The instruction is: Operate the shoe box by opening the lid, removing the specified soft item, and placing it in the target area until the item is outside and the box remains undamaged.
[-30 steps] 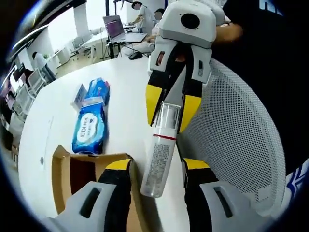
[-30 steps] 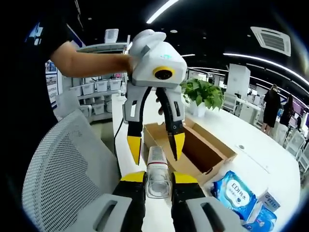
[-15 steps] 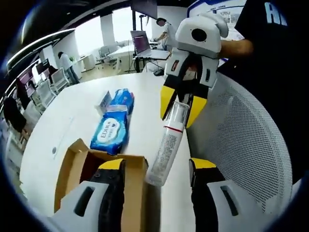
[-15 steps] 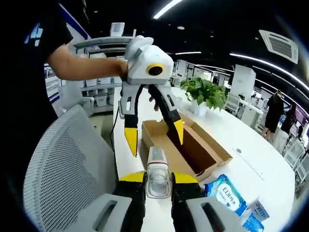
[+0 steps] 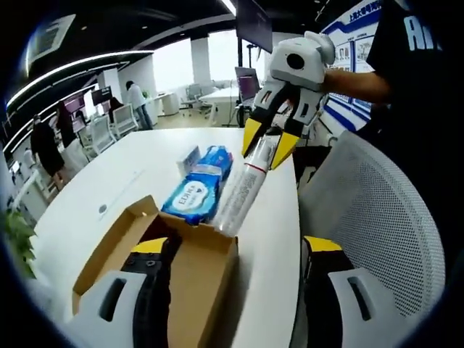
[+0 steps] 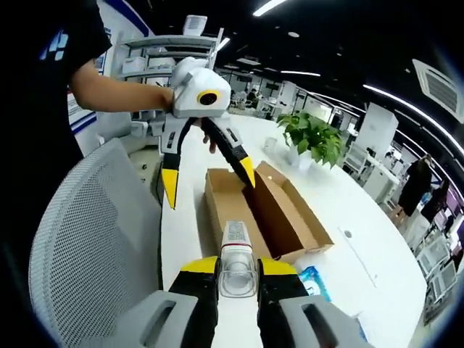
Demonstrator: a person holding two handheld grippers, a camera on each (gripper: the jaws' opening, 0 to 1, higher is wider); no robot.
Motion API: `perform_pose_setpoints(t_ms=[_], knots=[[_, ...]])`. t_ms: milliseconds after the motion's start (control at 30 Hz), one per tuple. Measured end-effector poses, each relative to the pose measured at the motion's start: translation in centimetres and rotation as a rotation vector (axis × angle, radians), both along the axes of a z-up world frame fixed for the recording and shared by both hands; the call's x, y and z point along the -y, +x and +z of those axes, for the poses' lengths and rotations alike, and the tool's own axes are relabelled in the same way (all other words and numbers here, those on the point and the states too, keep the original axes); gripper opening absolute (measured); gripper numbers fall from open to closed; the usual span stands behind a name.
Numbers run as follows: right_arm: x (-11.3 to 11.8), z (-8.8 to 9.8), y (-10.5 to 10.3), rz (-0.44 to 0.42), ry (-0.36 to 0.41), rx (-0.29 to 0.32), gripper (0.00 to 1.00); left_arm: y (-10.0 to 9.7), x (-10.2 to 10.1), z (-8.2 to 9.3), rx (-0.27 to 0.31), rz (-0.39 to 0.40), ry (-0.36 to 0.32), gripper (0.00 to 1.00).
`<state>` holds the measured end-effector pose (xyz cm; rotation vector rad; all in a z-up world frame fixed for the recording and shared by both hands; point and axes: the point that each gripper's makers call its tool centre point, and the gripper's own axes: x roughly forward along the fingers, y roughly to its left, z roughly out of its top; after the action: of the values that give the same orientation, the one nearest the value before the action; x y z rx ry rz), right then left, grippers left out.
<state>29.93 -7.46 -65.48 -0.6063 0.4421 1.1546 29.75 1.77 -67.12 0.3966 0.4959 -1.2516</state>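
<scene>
One spray bottle (image 6: 235, 261) sits clamped in the right hand-held gripper (image 6: 236, 270).

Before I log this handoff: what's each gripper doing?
Left gripper: open, holding nothing.
Right gripper: shut on the clear-capped bottle.

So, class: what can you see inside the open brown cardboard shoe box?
The open brown cardboard shoe box shows bare brown walls and floor in the right gripper view. Its near end is hidden behind the clear plastic bottle.

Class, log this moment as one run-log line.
right gripper: shut on bottle | left gripper: open | shoe box: open | wipes pack: on table
</scene>
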Motion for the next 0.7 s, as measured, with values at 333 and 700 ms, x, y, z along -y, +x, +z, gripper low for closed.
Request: perform_pose_setpoints(t_ms=[333, 700], knots=[[2.3, 1.3, 3.6, 0.028, -0.102, 0.06, 0.15, 0.3, -2.0, 0.3, 0.021, 0.121, -0.047, 0.9], [5.3, 1.6, 7.8, 0.036, -0.216, 0.091, 0.15, -0.1, -4.3, 0.2, 0.042, 0.224, -0.063, 1.0]])
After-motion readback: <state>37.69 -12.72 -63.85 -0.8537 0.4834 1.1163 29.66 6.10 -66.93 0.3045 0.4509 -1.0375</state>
